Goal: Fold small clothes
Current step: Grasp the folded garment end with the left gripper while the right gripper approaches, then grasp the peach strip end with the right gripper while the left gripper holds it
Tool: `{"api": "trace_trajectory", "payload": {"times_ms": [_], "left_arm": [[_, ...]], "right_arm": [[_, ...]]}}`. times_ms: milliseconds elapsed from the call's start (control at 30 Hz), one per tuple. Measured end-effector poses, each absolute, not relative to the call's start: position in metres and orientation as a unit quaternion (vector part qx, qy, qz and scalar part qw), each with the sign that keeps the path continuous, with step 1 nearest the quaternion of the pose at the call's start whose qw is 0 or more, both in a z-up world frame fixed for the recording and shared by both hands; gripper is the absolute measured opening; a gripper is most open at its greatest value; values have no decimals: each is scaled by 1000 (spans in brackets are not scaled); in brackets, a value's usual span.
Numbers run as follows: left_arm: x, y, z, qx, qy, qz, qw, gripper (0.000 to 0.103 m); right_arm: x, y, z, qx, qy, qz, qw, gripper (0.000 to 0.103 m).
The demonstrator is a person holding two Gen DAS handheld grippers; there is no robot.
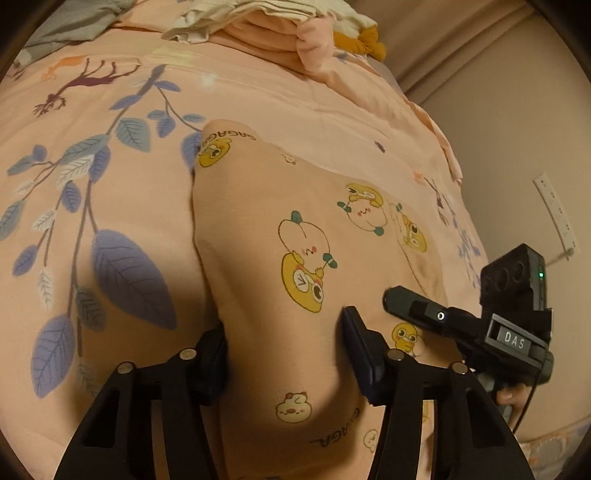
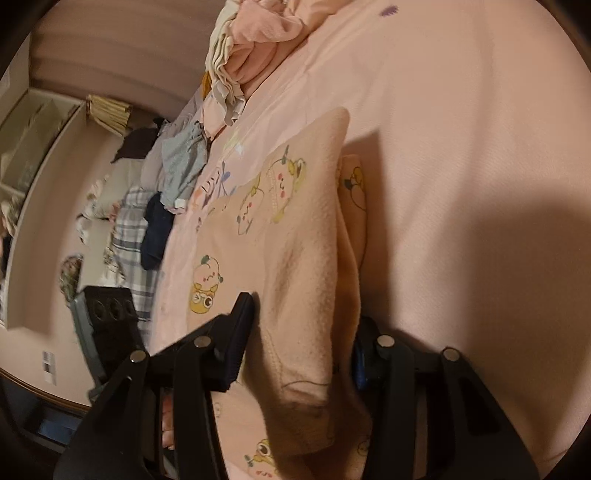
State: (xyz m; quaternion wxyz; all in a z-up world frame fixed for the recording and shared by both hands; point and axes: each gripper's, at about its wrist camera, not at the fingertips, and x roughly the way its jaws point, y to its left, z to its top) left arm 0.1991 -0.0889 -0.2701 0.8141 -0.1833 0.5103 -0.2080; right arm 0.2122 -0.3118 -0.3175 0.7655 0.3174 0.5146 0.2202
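Observation:
A small peach garment (image 1: 295, 229) printed with yellow ducks and peaches lies on the pink bedsheet (image 1: 92, 184). My left gripper (image 1: 284, 354) stands open, its two fingers on either side of a raised fold of the garment. My right gripper (image 2: 299, 350) is also open, straddling a folded-over flap of the same garment (image 2: 306, 229), whose fleecy inner side faces up. The right gripper also shows in the left wrist view (image 1: 436, 314), low at the right, resting on the garment's edge.
A pile of pink and cream clothes (image 1: 280, 29) lies at the far end of the bed, also in the right wrist view (image 2: 240, 55). Grey, navy and plaid clothes (image 2: 166, 192) lie along the bed's left edge. A wall with a power strip (image 1: 554, 210) stands at the right.

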Motion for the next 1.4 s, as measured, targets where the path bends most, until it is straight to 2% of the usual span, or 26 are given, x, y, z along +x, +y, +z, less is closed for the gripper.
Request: {"api": "trace_trajectory", "payload": {"times_ms": [100,200,1267,1400], "left_arm": [[197,-95,-269,-157,502,-198,827,53],[194,-99,-270,-142,496,-190,835,53],[191,-91,-270,-155,490,-187,837,53],[191,-90,-266,-161,486,-176,841,47]], "right_arm": [[213,-310,-319,303,512,208,776,36],[213,-305,-319,287,507,197,788,34],[213,-302,-321,285,502,197,793,30],[213,-302,-320,282,500,195,795,30]]}}
